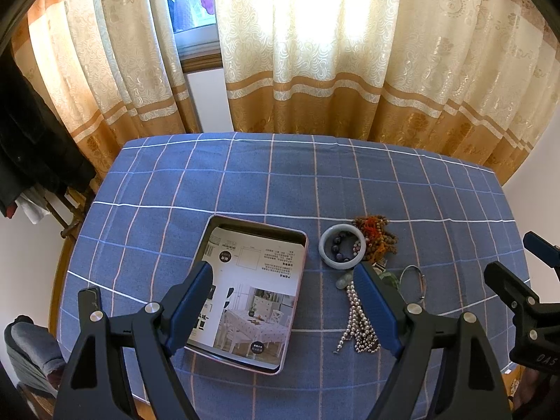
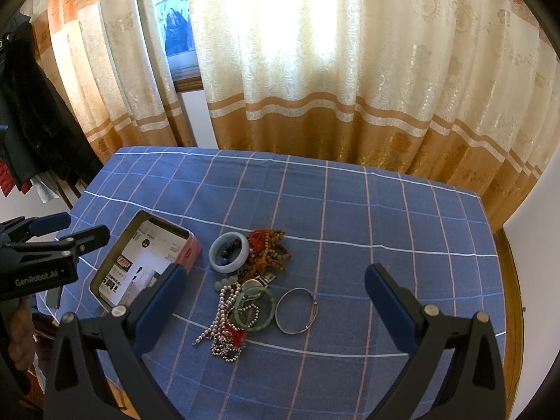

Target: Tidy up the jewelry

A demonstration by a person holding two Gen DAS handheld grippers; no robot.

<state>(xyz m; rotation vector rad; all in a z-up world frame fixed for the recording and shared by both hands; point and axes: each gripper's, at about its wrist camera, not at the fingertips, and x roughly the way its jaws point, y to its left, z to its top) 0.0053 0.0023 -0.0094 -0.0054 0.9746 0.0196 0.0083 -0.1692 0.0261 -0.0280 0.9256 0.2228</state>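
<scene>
Both grippers are spread wide, nothing held. Left gripper (image 1: 283, 276) hovers over the near part of the table, its blue-padded fingers straddling the right half of the open rectangular pink metal tin (image 1: 301, 241) and the gap beside it; right gripper (image 2: 274, 280) hangs above the jewelry pile, fingers either side of it, not touching. The tin sits on the blue checked tablecloth (image 2: 350, 210), left of the jewelry, with only a printed paper insert (image 1: 259, 273) visible inside. Jewelry is all on the cloth, just right of the tin: pale jade-coloured bangle (image 2: 229, 252) with a dark purple bead bracelet (image 2: 229, 246) lying inside its ring; brown wooden bead strand with orange thread (image 2: 269, 245) touching it on the right; nearer, a tangled white pearl necklace (image 2: 218, 318) overlapping a translucent green bangle (image 2: 254, 309); a thin silver wire bangle (image 2: 296, 309) just beside the green one, apart from the pearls. Patterned cream and orange curtains (image 1: 315, 52) hang behind the table.
</scene>
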